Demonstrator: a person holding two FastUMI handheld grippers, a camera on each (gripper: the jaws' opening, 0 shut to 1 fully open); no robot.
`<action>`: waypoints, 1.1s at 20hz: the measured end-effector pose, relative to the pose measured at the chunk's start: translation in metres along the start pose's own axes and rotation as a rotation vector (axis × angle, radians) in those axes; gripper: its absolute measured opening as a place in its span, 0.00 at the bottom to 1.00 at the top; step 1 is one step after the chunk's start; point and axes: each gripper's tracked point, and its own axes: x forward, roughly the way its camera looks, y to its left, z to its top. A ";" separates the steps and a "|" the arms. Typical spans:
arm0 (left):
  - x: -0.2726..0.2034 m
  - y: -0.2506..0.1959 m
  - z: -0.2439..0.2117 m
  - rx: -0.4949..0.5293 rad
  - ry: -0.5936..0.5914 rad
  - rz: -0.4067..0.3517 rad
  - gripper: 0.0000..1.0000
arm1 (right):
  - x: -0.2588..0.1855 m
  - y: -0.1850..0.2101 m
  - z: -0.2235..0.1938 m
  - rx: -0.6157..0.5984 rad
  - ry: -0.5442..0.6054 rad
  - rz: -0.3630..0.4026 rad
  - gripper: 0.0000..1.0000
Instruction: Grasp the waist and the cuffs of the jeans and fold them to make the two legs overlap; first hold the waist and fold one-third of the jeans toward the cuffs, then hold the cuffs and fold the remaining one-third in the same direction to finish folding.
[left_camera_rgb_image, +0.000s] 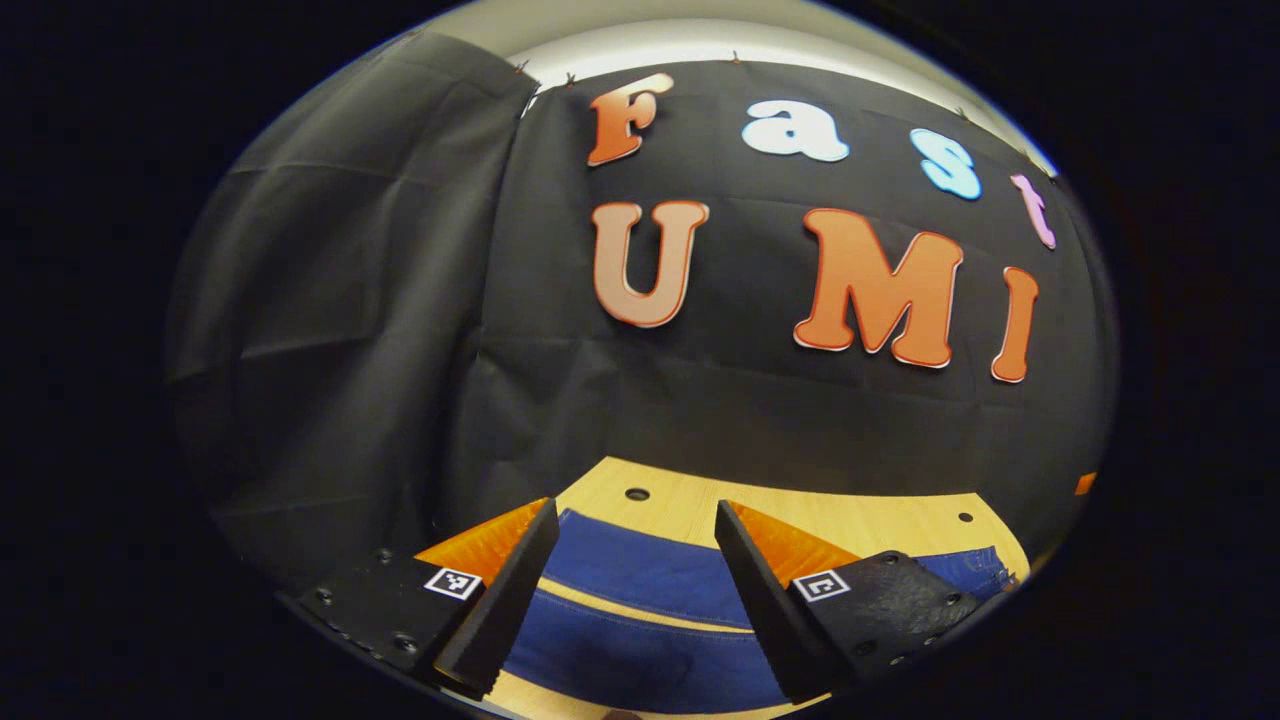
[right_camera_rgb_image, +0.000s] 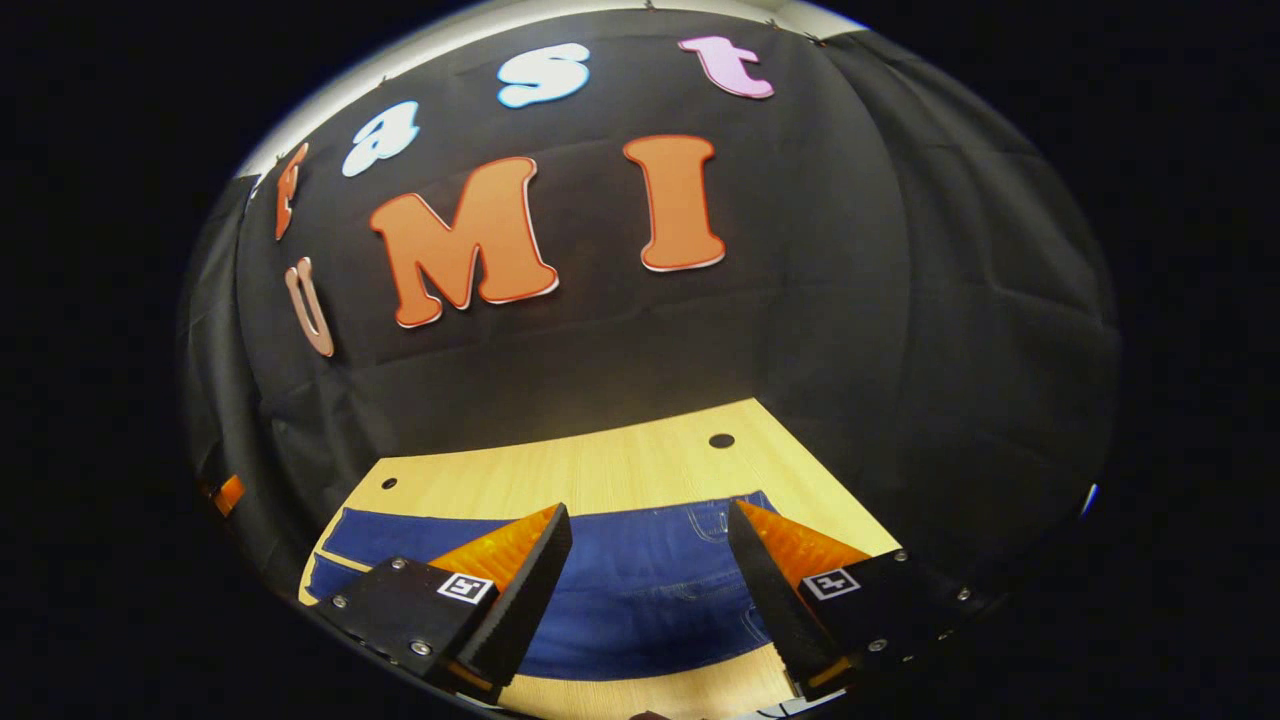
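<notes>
**Jeans lie flat across table as both tools hang open above them**

Jeans (left_camera_rgb_image: 640, 575) stretch lengthwise across the light wooden table (left_camera_rgb_image: 690, 500), their long axis running side to side in front of both tools and roughly parallel to the table's far edge, which meets the black cloth wall. In the left gripper view the two legs lie side by side with a thin strip of bare table showing between them, so they do not yet overlap; the far leg runs on to a cuff (left_camera_rgb_image: 985, 570) near the table's right-hand side in that view. In the right gripper view the denim (right_camera_rgb_image: 640, 580) shows stitched pocket seams and a broad panel, which suggests the waist end sits under the right tool, though the waistband itself cannot be made out.

The left tool (left_camera_rgb_image: 635, 585) stands wide, nothing between its fingers, poised over the leg section. The right tool (right_camera_rgb_image: 650, 590) is likewise spread wide and empty, above the pocket area. Neither appears to touch the cloth.

By this layout the right tool looks nearer the waist and the left nearer the cuffs, and the first fold, bringing one leg over the other, has not begun. No containers stand on the table.
</notes>
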 end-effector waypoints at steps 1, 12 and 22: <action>0.005 0.015 -0.008 -0.023 0.024 0.028 0.97 | 0.004 -0.003 -0.005 0.022 0.021 -0.004 0.96; 0.035 0.105 -0.139 -0.414 0.451 0.108 0.98 | 0.035 -0.053 -0.096 0.340 0.338 -0.046 0.98; 0.040 0.184 -0.233 -0.796 0.666 0.255 0.98 | 0.054 -0.071 -0.152 0.552 0.513 -0.047 0.98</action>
